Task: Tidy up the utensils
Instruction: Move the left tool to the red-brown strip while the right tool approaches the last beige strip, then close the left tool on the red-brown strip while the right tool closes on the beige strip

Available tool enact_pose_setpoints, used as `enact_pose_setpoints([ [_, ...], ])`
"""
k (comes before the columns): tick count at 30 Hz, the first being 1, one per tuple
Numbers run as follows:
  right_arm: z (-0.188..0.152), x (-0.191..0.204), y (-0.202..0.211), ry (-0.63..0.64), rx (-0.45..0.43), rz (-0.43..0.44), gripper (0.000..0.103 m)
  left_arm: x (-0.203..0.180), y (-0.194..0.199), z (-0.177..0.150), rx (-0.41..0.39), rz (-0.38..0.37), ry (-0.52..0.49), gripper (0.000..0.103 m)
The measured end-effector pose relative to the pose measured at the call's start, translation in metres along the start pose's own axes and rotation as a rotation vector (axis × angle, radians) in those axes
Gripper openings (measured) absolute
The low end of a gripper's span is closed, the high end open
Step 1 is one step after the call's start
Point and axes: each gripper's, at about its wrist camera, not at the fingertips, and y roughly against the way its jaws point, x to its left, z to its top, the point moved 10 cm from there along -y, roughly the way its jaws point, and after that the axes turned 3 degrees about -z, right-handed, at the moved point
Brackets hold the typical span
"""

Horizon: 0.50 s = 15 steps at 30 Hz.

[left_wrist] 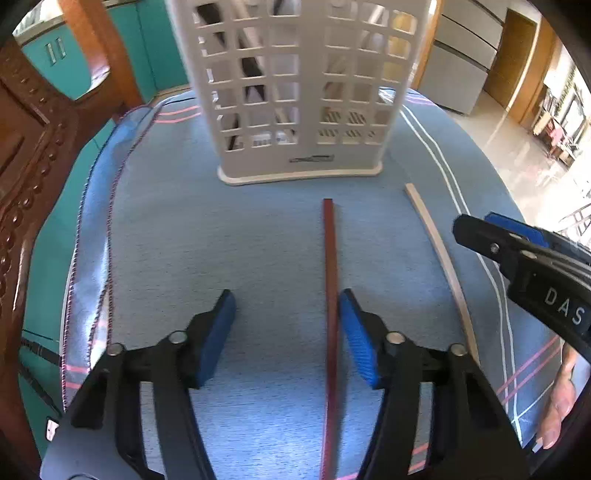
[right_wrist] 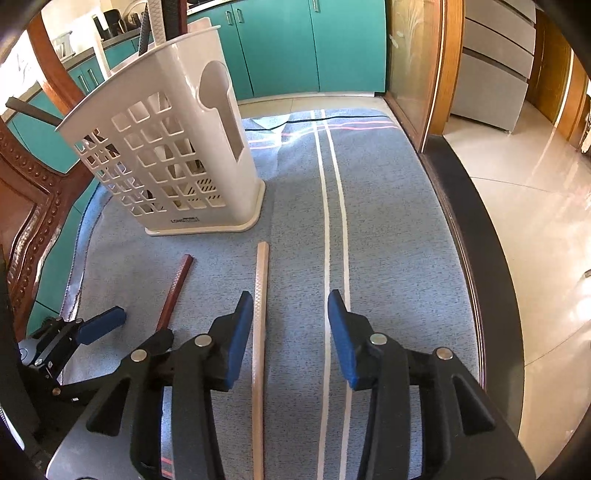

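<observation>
A white slotted utensil holder (left_wrist: 303, 92) (right_wrist: 166, 155) stands on the blue cloth with several dark handles (right_wrist: 162, 22) sticking out of it. In front of it lie two chopsticks. The red-brown chopstick (left_wrist: 330, 295) (right_wrist: 175, 288) runs between the fingers of my left gripper (left_wrist: 286, 295), right beside the right pad; the left pad is far off it, so the jaws are open. The beige chopstick (right_wrist: 260, 314) (left_wrist: 439, 254) lies between the fingers of my right gripper (right_wrist: 291, 295), next to the left pad, jaws open and not gripping.
The blue striped cloth (left_wrist: 184, 240) covers the table, whose dark edge (right_wrist: 461, 240) runs along the right. A carved wooden chair (left_wrist: 29, 166) stands at the left. Teal cabinets (right_wrist: 295, 44) are behind. A person's hand (left_wrist: 561, 398) shows at the right.
</observation>
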Motion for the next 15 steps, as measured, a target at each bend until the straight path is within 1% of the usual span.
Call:
enact_pose_setpoints([
  [1, 0.0, 0.0, 0.0, 0.0, 0.0, -0.001, 0.042, 0.005, 0.001, -0.002, -0.002, 0.004, 0.009, 0.049],
  [3, 0.0, -0.001, 0.0, 0.0, 0.0, -0.003, 0.042, 0.014, 0.001, -0.001, -0.002, 0.013, 0.032, 0.046],
  [7, 0.0, 0.001, 0.0, 0.008, 0.002, -0.004, 0.042, 0.024, 0.001, 0.0, -0.002, 0.022, 0.05, 0.046],
  [15, -0.004, 0.011, -0.003, 0.041, 0.006, -0.008, 0.042, 0.019, 0.005, 0.0, -0.002, 0.031, 0.046, 0.048],
])
